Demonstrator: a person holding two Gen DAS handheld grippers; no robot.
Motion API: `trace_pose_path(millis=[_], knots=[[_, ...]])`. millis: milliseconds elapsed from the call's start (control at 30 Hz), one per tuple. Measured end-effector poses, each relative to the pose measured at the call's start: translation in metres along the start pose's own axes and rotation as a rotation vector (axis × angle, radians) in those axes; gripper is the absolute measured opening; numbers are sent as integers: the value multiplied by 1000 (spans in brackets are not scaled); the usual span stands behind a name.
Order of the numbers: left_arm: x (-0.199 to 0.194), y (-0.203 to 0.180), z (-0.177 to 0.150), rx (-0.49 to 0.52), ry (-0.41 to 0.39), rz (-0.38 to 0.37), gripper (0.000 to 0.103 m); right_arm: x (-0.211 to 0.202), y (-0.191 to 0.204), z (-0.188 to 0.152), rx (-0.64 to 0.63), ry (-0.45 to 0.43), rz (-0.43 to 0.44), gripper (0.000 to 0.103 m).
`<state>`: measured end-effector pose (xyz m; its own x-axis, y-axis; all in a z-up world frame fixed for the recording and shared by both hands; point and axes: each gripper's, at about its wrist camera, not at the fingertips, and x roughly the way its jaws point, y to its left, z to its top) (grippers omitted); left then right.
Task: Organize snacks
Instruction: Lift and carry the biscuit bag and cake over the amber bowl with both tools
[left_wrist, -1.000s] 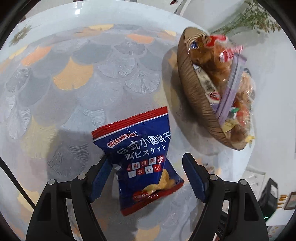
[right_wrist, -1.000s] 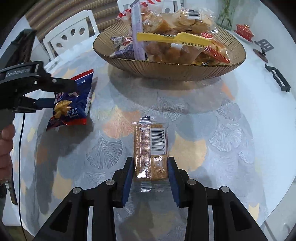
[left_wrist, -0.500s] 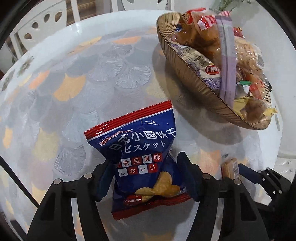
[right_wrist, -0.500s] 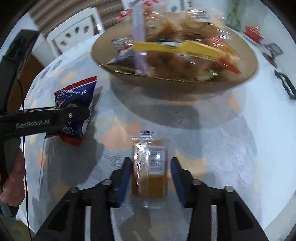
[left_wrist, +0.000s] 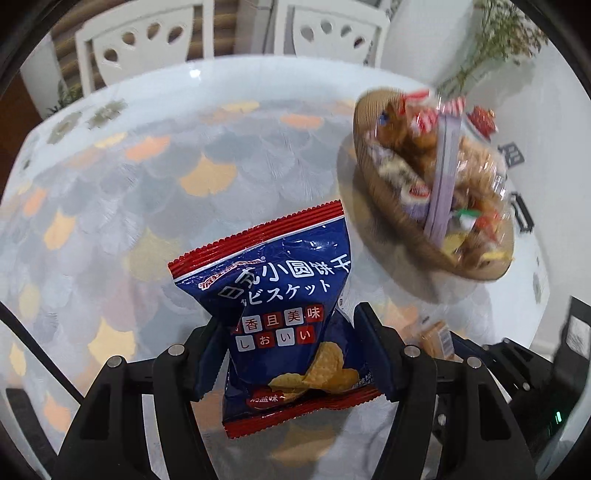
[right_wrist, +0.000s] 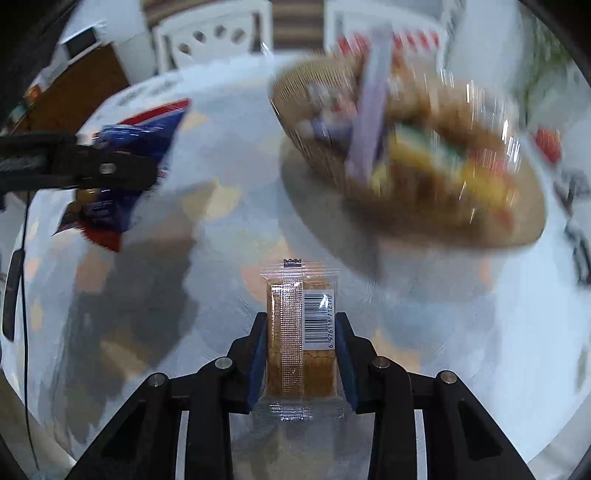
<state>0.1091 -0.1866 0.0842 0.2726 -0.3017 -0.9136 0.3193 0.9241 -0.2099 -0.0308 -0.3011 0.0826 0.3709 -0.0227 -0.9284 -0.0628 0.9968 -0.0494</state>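
My left gripper is shut on a blue and red biscuit bag and holds it above the table. The bag and the left gripper also show at the left of the right wrist view. My right gripper is shut on a clear-wrapped brown cracker pack with a barcode, lifted off the table. A brown ribbed bowl full of wrapped snacks stands ahead and to the right of the left gripper; in the right wrist view it is blurred at the upper right.
The round table has a fan-pattern cloth in grey and orange. White chairs stand behind it. A plant and small dark items sit beyond the bowl at the right.
Both grippers have closed on their packs and lifted them off the table. The left bag rose and swung toward the bowl; the right view is blurred from motion.
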Motion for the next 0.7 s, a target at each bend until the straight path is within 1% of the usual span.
trace_pose_path(millis=[67, 200, 300, 333, 367, 467, 600, 700], knots=[[-8, -1, 10, -5, -31, -2, 64, -27, 4, 12, -36, -68, 21, 33], [-44, -9, 35, 14, -112, 1, 64, -67, -6, 38, -6, -163, 77, 33], [-70, -19, 54, 34, -179, -9, 64, -92, -24, 61, 38, -231, 87, 33], [-79, -28, 63, 37, -202, -15, 64, -99, -33, 69, 61, -250, 90, 33], [-93, -22, 62, 39, -216, -20, 64, -103, -41, 79, 84, -266, 93, 33], [-104, -41, 79, 56, -253, -41, 64, -116, -70, 98, 157, -292, 103, 33], [-97, -65, 97, 95, -252, -73, 64, -124, -112, 121, 235, -321, 73, 33], [-80, -78, 107, 107, -216, -82, 64, -122, -144, 136, 281, -325, 37, 33]])
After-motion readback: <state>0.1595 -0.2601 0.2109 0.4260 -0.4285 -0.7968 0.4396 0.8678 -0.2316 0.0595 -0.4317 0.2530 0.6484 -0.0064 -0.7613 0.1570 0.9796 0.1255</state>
